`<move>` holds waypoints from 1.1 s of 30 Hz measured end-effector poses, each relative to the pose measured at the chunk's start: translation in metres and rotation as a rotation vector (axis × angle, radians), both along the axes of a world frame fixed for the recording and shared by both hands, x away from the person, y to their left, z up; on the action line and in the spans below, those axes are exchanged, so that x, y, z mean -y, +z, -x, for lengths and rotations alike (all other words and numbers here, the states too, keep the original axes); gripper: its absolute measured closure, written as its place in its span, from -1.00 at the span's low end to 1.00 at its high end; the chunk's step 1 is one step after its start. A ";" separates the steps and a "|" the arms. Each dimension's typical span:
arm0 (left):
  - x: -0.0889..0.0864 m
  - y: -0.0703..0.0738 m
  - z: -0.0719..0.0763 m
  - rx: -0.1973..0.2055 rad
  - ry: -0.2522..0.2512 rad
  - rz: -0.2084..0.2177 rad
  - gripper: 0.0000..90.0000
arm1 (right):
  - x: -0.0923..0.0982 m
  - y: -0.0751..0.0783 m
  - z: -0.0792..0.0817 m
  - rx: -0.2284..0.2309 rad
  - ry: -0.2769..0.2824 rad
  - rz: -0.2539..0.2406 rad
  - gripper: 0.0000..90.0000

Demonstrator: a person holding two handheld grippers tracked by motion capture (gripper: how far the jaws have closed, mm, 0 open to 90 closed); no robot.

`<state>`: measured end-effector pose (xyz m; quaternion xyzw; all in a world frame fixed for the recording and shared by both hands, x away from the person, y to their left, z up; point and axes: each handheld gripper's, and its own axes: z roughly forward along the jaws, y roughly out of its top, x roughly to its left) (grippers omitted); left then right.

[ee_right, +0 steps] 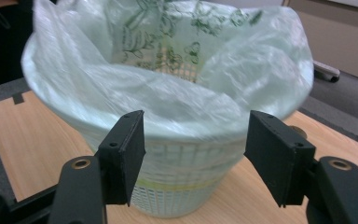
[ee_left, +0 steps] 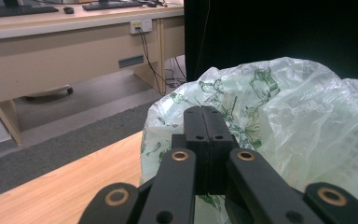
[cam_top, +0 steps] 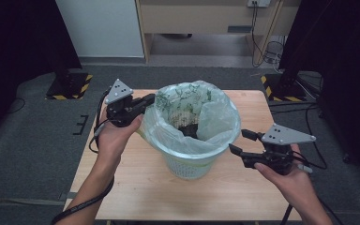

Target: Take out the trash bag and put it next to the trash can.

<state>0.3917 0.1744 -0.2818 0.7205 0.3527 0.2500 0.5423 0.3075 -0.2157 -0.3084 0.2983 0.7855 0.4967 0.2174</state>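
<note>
Thin translucent green-printed plastic liner (cam_top: 215, 117) sits draped over a white lattice waste basket (cam_top: 187, 165) mid-table. Left gripper (ee_left: 203, 114) is closed at the liner's edge, grip unconfirmed; right gripper (ee_right: 193, 156) gapes, empty. Hard pulling risks tearing film or tipping the basket.

Dim, soft, slightly blurry pictures; dark corners, even light, faint shadows.

I am looking into an office or lab room: grey carpet (cam_top: 23, 154), a beige desk (ee_left: 51, 51) carrying keyboards (ee_left: 18, 10), a wall socket (ee_left: 141, 25) trailing cables, and black stands on hazard-striped bases (cam_top: 69, 86).
</note>
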 end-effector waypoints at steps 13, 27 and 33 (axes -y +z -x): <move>-0.002 0.006 -0.001 -0.006 0.023 0.042 1.00 | -0.026 0.013 -0.002 0.021 0.078 -0.002 -0.17; -0.002 0.004 -0.001 -0.010 0.026 0.047 1.00 | -0.061 0.013 -0.006 0.004 0.177 -0.019 -0.15; -0.004 0.004 -0.002 -0.012 0.030 0.055 1.00 | -0.068 0.014 -0.006 -0.002 0.199 -0.032 -0.04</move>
